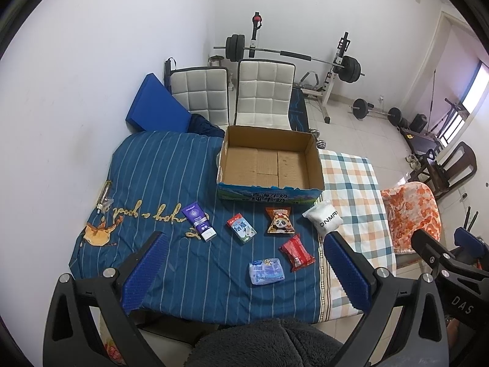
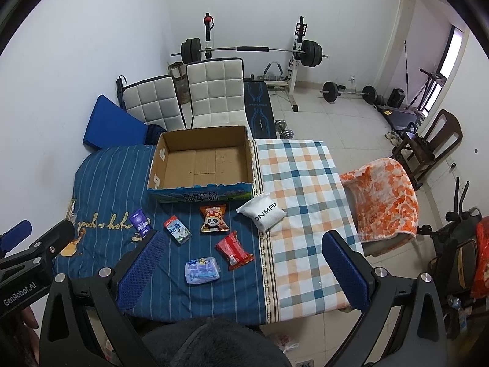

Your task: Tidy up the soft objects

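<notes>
1. Standing at the far edge of the blue striped quilt (image 1: 171, 168), the cardboard box (image 1: 270, 183) is open-topped and holds nothing; only its bare corrugated floor shows, in both views.
2. Six soft items lie on the quilt in front of the box, all outside it: purple tube (image 1: 198, 221), small milk carton (image 1: 241, 228), panda snack bag (image 1: 279, 220), white pouch (image 1: 323, 217), red packet (image 1: 296, 252), pale blue tissue pack (image 1: 266, 271).
3. White pouch rests at the seam where the quilt meets the checked sheet (image 1: 351, 183); its lettering is partly legible only.
4. Purple tube is partly hidden behind a blue finger pad in the right wrist view; print on the carton and tissue pack is too small to read.
5. A small clear-wrapped object (image 1: 104, 198) at the quilt's left edge cannot be identified.
6. Left gripper (image 1: 244, 272): jaws spread wide, holding nothing, raised above the near edge of the quilt; the tissue pack and red packet appear between its fingers.
7. Right gripper (image 2: 244, 267): jaws likewise spread wide and empty, the same two items between its fingers.
8. A dark fleece garment (image 1: 266, 342) fills the bottom of both views.
</notes>
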A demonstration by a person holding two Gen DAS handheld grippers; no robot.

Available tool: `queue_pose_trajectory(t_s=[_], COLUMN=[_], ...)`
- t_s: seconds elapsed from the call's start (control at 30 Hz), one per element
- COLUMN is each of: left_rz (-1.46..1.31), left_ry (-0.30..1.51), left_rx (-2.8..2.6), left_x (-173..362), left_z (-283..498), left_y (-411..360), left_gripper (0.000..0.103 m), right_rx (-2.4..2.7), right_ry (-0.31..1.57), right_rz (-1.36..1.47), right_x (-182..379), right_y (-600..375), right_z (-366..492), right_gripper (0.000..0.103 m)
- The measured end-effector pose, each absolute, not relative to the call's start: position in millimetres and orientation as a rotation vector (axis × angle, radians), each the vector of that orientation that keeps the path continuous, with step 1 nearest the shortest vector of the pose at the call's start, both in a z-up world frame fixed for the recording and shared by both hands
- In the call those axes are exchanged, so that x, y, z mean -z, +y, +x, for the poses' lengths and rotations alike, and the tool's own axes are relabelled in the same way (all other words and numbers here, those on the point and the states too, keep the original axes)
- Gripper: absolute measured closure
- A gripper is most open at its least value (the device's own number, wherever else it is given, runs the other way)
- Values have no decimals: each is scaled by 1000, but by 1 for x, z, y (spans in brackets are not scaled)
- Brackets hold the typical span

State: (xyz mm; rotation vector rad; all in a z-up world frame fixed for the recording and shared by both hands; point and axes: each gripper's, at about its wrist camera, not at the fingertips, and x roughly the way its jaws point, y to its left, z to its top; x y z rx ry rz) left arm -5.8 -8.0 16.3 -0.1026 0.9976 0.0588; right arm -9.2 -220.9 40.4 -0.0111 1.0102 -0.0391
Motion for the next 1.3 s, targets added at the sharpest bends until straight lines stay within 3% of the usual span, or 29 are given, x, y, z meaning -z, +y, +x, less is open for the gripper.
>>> queue_pose_trajectory(t_s=[0.77,0.87,1.03,1.3], left_rz=[-72,-44,-9,-45], left_ry=[1009,1058,1198,1459], left_rx=[-95,-119,-152,-207], left_x=[3,30,106,252], left_z=[-5,15,63,117], left_y=[-4,-5,-3,3], left_gripper=[0,0,0,0], right_rx=[73,95,71,-7], right_ry=[1024,1053,1194,1490], right_rz=[17,12,-46,-64], right_x=[-11,18,110,317], right_y=[-245,-260,-276,-268], right_z=[1,26,74,132], right_gripper=[0,0,0,0])
